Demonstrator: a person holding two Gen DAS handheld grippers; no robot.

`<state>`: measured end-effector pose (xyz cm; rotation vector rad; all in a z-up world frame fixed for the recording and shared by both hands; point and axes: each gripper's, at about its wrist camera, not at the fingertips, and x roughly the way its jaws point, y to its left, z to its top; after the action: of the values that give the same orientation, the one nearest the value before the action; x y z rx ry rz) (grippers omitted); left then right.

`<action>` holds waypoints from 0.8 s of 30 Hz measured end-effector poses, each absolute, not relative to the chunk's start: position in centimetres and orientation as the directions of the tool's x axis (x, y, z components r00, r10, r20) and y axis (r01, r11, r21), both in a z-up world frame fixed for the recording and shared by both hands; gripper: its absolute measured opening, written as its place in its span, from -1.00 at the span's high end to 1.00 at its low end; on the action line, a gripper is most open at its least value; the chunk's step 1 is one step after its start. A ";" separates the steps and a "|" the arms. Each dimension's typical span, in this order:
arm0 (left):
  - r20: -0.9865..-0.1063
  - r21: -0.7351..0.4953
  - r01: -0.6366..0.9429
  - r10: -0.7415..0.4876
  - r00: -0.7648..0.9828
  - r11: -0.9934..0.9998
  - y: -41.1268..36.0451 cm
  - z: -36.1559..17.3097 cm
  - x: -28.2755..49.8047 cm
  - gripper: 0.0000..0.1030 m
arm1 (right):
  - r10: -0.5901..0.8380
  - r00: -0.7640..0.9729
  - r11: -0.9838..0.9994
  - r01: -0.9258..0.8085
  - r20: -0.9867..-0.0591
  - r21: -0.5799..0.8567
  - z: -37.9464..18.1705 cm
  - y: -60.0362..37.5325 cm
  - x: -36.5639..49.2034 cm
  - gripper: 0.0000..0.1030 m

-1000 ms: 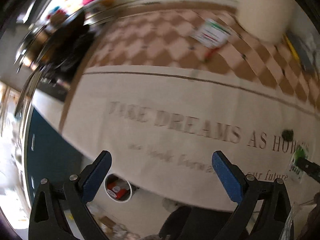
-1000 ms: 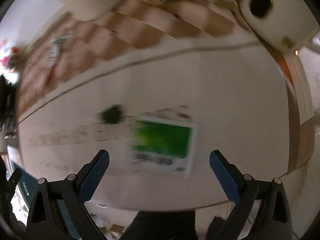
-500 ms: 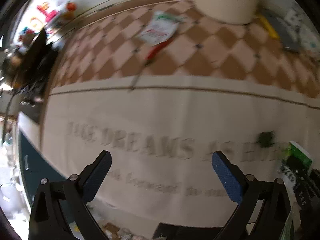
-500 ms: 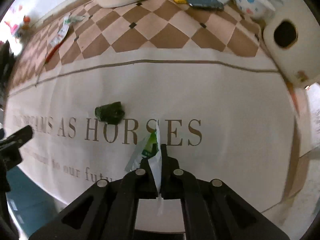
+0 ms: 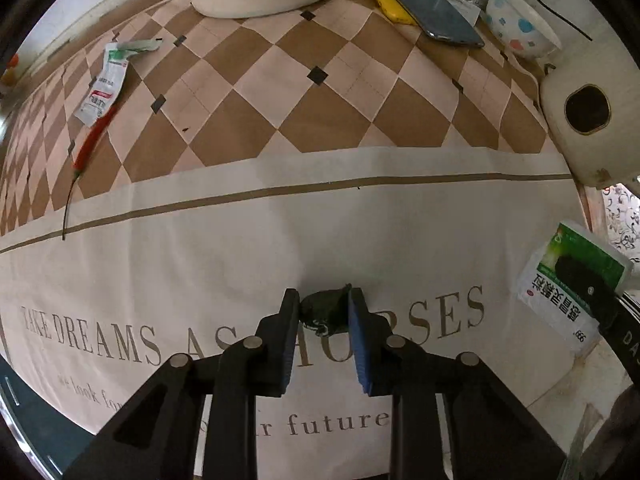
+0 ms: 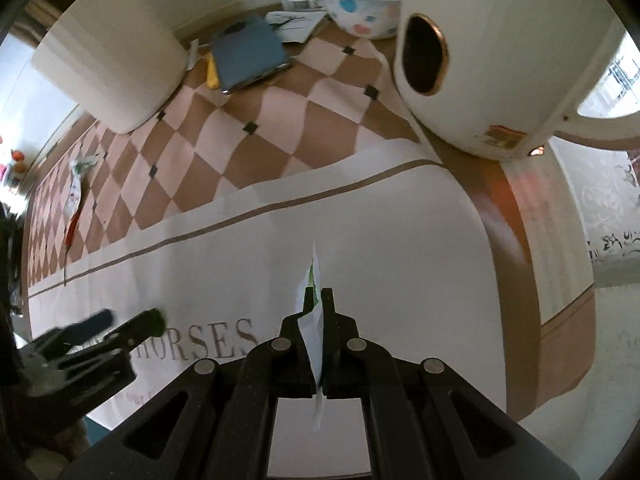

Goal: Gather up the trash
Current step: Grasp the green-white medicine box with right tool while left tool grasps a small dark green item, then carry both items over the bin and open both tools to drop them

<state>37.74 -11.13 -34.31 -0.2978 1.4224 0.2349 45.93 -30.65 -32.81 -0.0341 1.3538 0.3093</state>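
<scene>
The left tool (image 5: 323, 312) points straight down at the worktop, its jaws closing with a small dark scrap between the blue pads (image 5: 357, 340) (contact looks made on both sides). The right tool (image 6: 316, 312) tilts steeply downward, jaws fully closed and pinching a thin green-and-white packet edge-on.

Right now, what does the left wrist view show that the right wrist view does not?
Only the left wrist view shows the dark green scrap between the closing left gripper fingers, and the green face of the packet.

Only the right wrist view shows the right gripper shut on that packet, seen edge-on.

Both show the spotted bowl, the phone and the sachet.
</scene>
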 end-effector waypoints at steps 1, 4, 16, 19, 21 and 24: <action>-0.990 -0.050 -0.334 -0.003 0.139 0.941 -11.3 -34.1 37.7 0.60 | 0.200 0.181 0.960 -0.234 -0.963 0.156 -32.9 -30.8 45.8 1.00; -0.986 -0.009 -0.345 0.048 0.158 0.939 -10.9 -33.2 37.4 0.61 | 0.210 0.172 0.956 -0.243 -0.962 0.165 -33.1 -30.3 45.2 1.00; -0.921 0.048 -0.563 0.255 0.294 0.825 -2.8 -24.3 30.1 0.61 | 0.323 0.169 0.872 -0.435 -0.931 0.224 -29.3 -22.1 42.9 1.00; -0.903 0.048 -0.627 0.303 0.306 0.777 0.2 -23.0 26.8 0.61 | 0.361 0.165 0.836 -0.494 -0.918 0.240 -27.8 -19.5 41.5 1.00; -0.890 0.045 -0.676 0.336 0.307 0.736 2.2 -21.9 24.0 0.61 | 0.384 0.160 0.807 -0.538 -0.910 0.245 -26.7 -17.5 40.1 1.00; -0.880 0.037 -0.743 0.375 0.293 0.668 4.5 -20.9 19.5 0.62 | 0.417 0.136 0.754 -0.603 -0.899 0.259 -25.6 -13.9 37.4 1.00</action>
<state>19.54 4.48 -20.87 -0.4198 1.0256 0.7741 37.39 -13.94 -25.61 -0.1809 1.2289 0.7447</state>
